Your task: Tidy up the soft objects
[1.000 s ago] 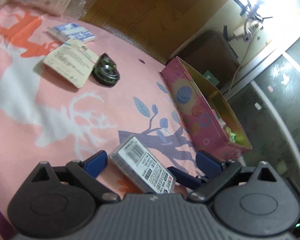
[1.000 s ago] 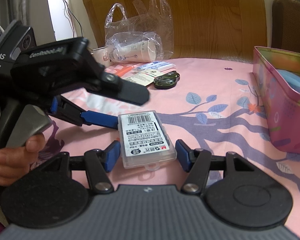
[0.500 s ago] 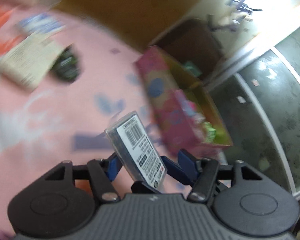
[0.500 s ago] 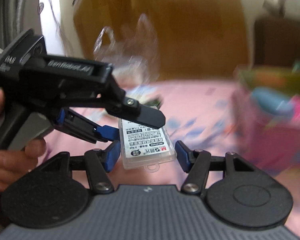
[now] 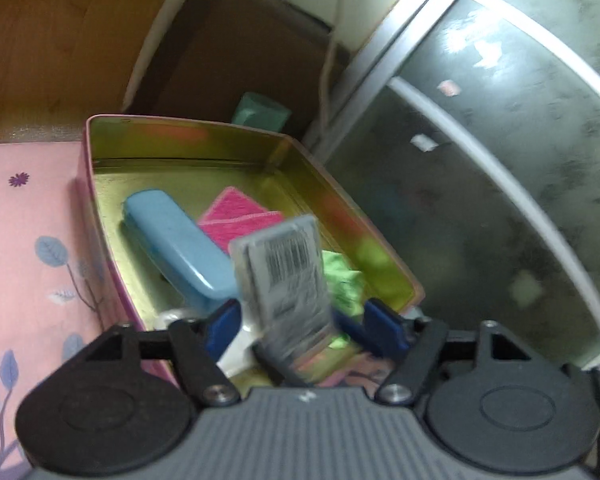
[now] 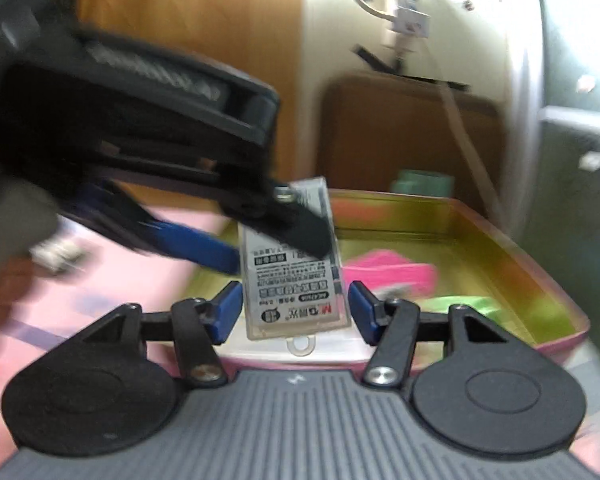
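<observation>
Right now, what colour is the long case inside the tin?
Light blue. The long case shows best in the left wrist view, lying in the tin.

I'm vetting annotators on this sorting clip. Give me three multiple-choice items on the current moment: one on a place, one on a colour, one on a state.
1. The pink cloth lies:
A. on the tablecloth
B. inside the tin
C. on the floor

2. The long rounded case in the tin is:
A. red
B. black
C. blue

3. The clear barcode-labelled box is:
A. flat on the tablecloth
B. up in the air over the tin, between the fingers of the right gripper
C. at the bottom of the tin

Answers:
1. B, it rests on the tin's gold floor beside the long rounded case.
2. C, its shell is pale blue.
3. B, the right wrist view shows it clear of any surface, with the tin's contents behind and below it.
</observation>
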Action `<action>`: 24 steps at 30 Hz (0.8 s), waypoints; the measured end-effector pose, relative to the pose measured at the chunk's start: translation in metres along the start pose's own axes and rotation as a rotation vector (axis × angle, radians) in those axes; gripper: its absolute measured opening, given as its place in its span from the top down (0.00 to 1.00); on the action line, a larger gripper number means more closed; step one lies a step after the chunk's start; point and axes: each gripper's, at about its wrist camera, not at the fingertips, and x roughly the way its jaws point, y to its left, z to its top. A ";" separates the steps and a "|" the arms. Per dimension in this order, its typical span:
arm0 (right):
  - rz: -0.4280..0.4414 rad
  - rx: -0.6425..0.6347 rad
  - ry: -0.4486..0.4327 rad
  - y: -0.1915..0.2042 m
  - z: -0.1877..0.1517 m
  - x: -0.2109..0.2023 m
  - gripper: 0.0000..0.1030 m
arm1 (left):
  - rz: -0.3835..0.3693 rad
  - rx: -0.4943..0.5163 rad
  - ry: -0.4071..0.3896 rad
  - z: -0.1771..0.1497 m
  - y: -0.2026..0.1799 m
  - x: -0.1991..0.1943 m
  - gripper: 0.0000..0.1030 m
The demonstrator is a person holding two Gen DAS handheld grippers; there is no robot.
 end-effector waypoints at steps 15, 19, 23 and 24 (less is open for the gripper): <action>0.070 0.162 -0.093 0.010 0.005 -0.019 0.40 | 0.256 -0.025 -0.194 -0.071 0.093 -0.139 0.23; 0.265 0.100 -0.093 0.062 0.018 -0.027 0.40 | 0.412 -0.160 -0.243 -0.107 0.157 -0.193 0.23; 0.430 0.036 0.007 0.123 0.022 -0.005 0.40 | 0.610 -0.247 -0.333 -0.129 0.205 -0.239 0.23; 0.453 0.026 0.039 0.136 0.021 0.004 0.40 | 0.648 -0.252 -0.362 -0.133 0.211 -0.246 0.23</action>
